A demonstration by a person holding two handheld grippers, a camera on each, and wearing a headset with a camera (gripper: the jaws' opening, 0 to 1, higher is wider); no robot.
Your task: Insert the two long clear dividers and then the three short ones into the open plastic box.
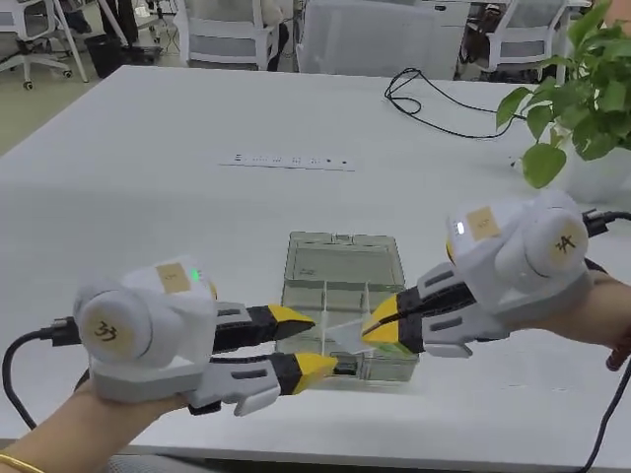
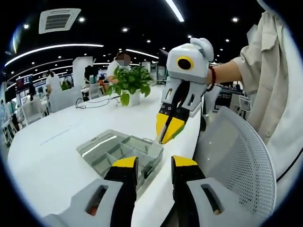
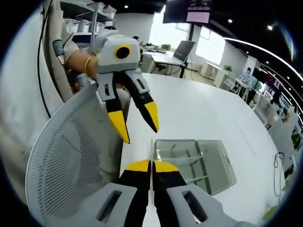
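Note:
The open clear plastic box [image 1: 345, 296] lies near the table's front edge with its lid [image 1: 345, 258] flat behind it; some clear dividers stand inside. My right gripper [image 1: 380, 325] hovers over the box's front right part, shut on a small clear divider [image 1: 340, 335]. In the right gripper view the jaws [image 3: 151, 166] pinch that divider [image 3: 151, 150] edge-on, above the box [image 3: 194, 163]. My left gripper [image 1: 311, 342] stands open at the box's front left corner, its jaws empty and facing the divider. The left gripper view has its open jaws [image 2: 155, 163] below the right gripper [image 2: 168, 128] and the box [image 2: 118, 151].
A white power strip [image 1: 286, 160] lies mid-table beyond the box. A potted plant [image 1: 582, 99] stands at the right rear, with a black cable [image 1: 434, 99] beside it. Office chairs line the far edge. A mesh chair [image 3: 71, 156] sits just off the table's near edge.

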